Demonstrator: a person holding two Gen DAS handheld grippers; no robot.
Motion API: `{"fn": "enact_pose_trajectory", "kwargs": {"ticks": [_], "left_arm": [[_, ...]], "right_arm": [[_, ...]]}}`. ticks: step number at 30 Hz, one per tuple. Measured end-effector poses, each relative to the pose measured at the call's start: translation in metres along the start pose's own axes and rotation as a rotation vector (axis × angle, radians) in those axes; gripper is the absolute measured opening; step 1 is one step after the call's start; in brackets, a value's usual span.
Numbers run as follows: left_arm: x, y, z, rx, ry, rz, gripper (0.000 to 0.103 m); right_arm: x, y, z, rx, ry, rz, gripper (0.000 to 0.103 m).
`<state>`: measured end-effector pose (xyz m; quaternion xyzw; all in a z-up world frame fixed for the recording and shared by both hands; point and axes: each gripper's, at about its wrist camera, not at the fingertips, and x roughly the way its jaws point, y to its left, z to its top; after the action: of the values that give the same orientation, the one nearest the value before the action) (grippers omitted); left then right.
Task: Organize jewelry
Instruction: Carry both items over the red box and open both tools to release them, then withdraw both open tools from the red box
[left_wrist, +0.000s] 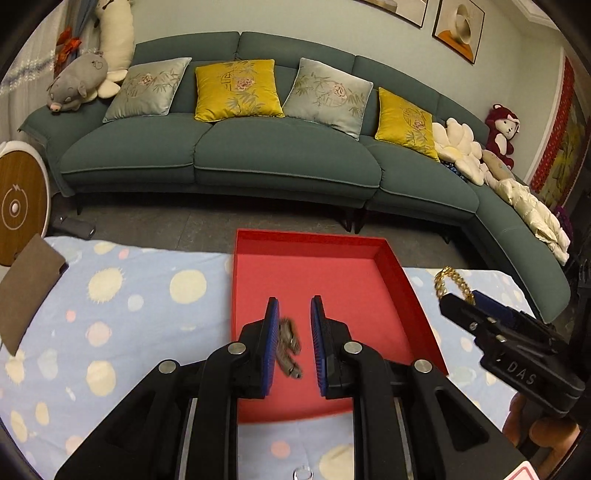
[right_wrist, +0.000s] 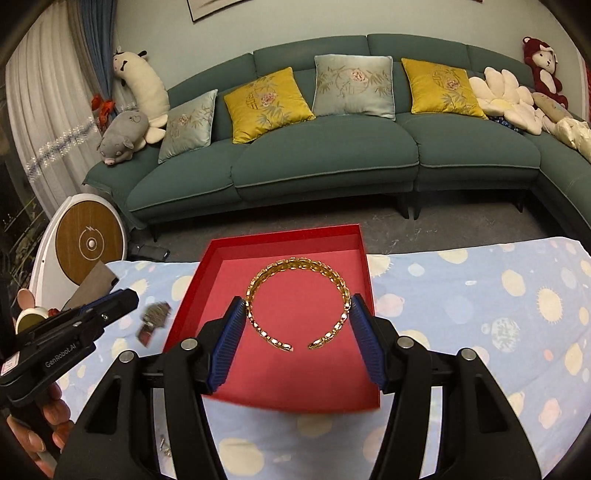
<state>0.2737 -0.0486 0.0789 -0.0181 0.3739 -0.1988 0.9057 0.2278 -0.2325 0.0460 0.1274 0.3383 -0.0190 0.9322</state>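
Two pieces of jewelry, both carried above the red box (right_wrist: 364, 258) on the table (right_wrist: 480, 314). Right gripper (right_wrist: 299, 321): jaws pinching the gold bracelet (right_wrist: 295, 267) across its width, ring lying flat, gap toward the camera, box floor directly below. Left gripper (left_wrist: 293, 332): jaws narrowly parted; blurred silver-grey piece (left_wrist: 290, 349) hangs between them against the left pad, grip uncertain, likewise over the box.

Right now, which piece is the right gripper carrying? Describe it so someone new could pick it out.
Find the red box on the spotted blue cloth in front of the green sofa. Above the box, the right gripper clamps a gold bracelet between its blue pads. It is an open chain-link cuff with its gap facing the camera, unlike the small greyish piece in the left gripper.
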Motion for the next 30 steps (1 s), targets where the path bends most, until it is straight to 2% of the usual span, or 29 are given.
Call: {"fn": "enact_pose_trajectory", "kwargs": {"ticks": [3,8,13,16,18,19,21,23,25,30], "left_arm": [[0.032,-0.005,0.018,0.021,0.005,0.010,0.014],[0.078,0.001,0.032,0.000,0.040,0.038,0.014],[0.105,0.010,0.024,0.000,0.073,0.071,0.015],[0.119,0.013,0.018,0.010,0.100,0.100,0.018],[0.125,0.015,0.014,0.009,0.111,0.112,0.023],[0.127,0.016,0.012,0.006,0.116,0.118,0.029],[0.127,0.018,0.006,0.004,0.115,0.115,0.032],[0.124,0.020,0.000,0.016,0.113,0.102,0.034],[0.118,0.022,-0.008,0.037,0.107,0.102,0.049],[0.100,0.016,-0.032,0.062,0.113,0.080,0.049]], "right_arm": [[0.040,-0.007,0.014,0.019,0.028,0.014,0.056],[0.086,-0.010,0.024,-0.001,0.061,0.010,0.056],[0.118,-0.016,0.025,-0.006,0.105,0.001,0.057],[0.130,-0.020,0.022,0.007,0.127,-0.010,0.057],[0.134,-0.021,0.021,0.004,0.132,-0.021,0.060],[0.134,-0.021,0.020,0.004,0.132,-0.023,0.064],[0.131,-0.024,0.018,0.014,0.117,-0.014,0.070],[0.129,-0.029,0.016,0.034,0.119,-0.005,0.071],[0.128,-0.034,0.013,0.052,0.138,0.004,0.071],[0.114,-0.036,0.001,0.040,0.157,-0.003,0.071]]}}
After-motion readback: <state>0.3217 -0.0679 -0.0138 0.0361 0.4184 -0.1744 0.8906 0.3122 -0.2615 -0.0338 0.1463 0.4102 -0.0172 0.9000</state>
